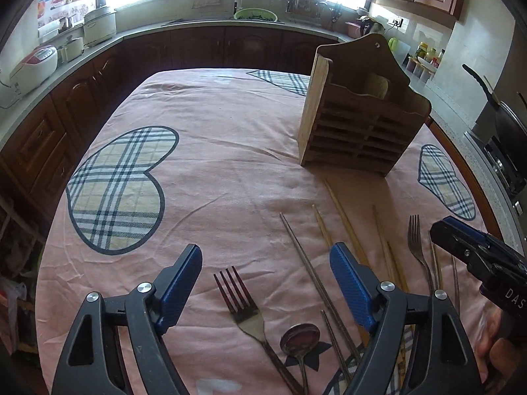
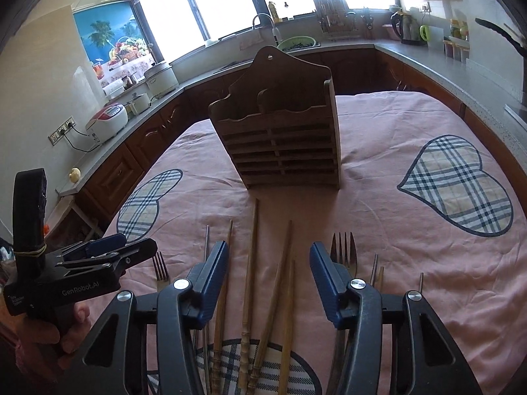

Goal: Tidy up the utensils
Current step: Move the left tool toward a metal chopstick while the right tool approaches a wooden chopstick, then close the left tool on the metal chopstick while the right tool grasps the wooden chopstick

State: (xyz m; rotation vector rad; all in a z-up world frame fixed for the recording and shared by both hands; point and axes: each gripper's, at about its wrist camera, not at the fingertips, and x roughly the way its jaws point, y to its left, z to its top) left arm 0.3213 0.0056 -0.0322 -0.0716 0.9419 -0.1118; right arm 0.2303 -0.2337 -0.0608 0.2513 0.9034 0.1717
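A wooden utensil holder (image 1: 359, 125) (image 2: 283, 144) with slatted front stands upright on the pink tablecloth (image 1: 214, 171). In front of it lie several wooden chopsticks (image 2: 252, 263), a metal chopstick (image 1: 309, 270), two forks and a spoon (image 1: 299, 335). My left gripper (image 1: 265, 260) hovers open above one fork (image 1: 240, 302) and the metal chopstick, and shows at the left of the right wrist view (image 2: 131, 245). My right gripper (image 2: 268, 253) is open over the wooden chopsticks, pads touching nothing. The other fork (image 2: 344, 250) lies just behind its right finger. The right gripper also appears in the left wrist view (image 1: 441, 230).
The cloth (image 2: 411, 263) bears plaid heart patches (image 1: 118, 187). Kitchen counters wrap around the table, with a rice cooker (image 2: 107, 120), pots, a sink with a green colander (image 1: 255, 14) and a stove with a pan (image 1: 504, 125) at the right. A hand (image 2: 49, 339) grips the left tool.
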